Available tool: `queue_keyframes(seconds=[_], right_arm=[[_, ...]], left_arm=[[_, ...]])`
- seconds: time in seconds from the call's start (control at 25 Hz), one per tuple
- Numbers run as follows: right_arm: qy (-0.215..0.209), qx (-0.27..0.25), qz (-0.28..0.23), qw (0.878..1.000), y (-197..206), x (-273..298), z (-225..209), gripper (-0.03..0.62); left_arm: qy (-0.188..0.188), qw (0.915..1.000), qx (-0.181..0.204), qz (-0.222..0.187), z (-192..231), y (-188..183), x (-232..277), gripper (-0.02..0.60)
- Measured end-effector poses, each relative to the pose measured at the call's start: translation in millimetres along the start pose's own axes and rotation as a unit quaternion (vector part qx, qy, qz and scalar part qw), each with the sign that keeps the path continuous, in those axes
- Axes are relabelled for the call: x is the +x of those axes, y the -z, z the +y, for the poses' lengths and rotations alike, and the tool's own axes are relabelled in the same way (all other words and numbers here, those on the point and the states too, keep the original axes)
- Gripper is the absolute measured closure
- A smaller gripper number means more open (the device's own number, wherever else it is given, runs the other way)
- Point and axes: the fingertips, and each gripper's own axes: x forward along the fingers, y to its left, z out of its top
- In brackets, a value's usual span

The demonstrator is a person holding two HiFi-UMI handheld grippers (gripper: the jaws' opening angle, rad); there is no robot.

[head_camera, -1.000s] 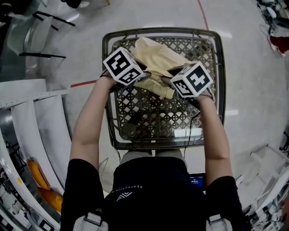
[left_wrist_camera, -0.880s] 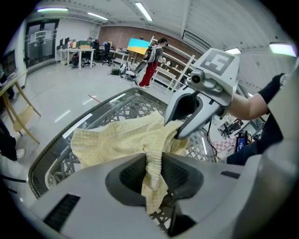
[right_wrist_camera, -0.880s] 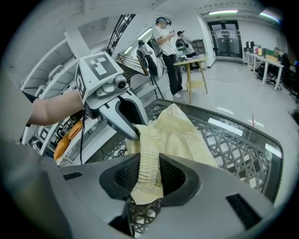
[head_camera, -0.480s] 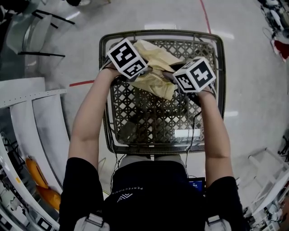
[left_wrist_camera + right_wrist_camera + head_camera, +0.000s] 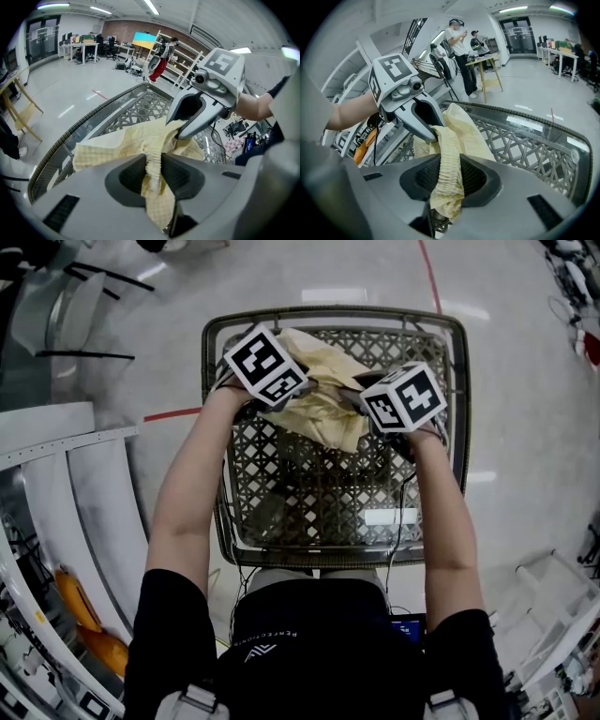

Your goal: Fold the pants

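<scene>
Pale yellow checked pants [image 5: 326, 390] hang bunched over a wire-lattice table [image 5: 441, 352], their elastic waistband stretched between my two grippers. My left gripper [image 5: 302, 390] is shut on the waistband at its left end; in the left gripper view the gathered band [image 5: 152, 168] is pinched between the jaws. At the other end my right gripper [image 5: 361, 397] is shut on the waistband [image 5: 449, 168]. Each gripper view shows the other gripper biting the cloth: the right gripper [image 5: 180, 127], the left gripper [image 5: 433, 133]. The rest of the fabric [image 5: 110, 145] drapes down onto the lattice.
The table has a raised dark rim [image 5: 211, 427] all round. White shelving [image 5: 66, 484] stands at the left, with an orange item [image 5: 80, 601] low down. Red floor tape [image 5: 169, 414] runs beside the table. People stand in the background [image 5: 459, 42].
Both grippers have moved away from me toward the table's far edge and a little lower, carrying the pants with them. The grips have not changed.
</scene>
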Motion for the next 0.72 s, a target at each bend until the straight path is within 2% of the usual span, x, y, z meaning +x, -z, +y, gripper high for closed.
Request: queue_keyframes(seconds=[0.32,0.52,0.72], right_arm=[[0.008,0.008,-0.001,1.000,5,10,-11,0.473],[0.025,0.011,-0.001,1.000,8,16,-17,0.473],[0.040,0.009,-0.011,0.999,4,11,-22,0.452]], left_arm=[[-0.016,0.9999,0.000,0.004,10,2,10,0.466],[-0.040,0.9991,0.009,0.013,16,2,15,0.466],[-0.045,0.9989,0.005,0.006,18,-1,11,0.455]])
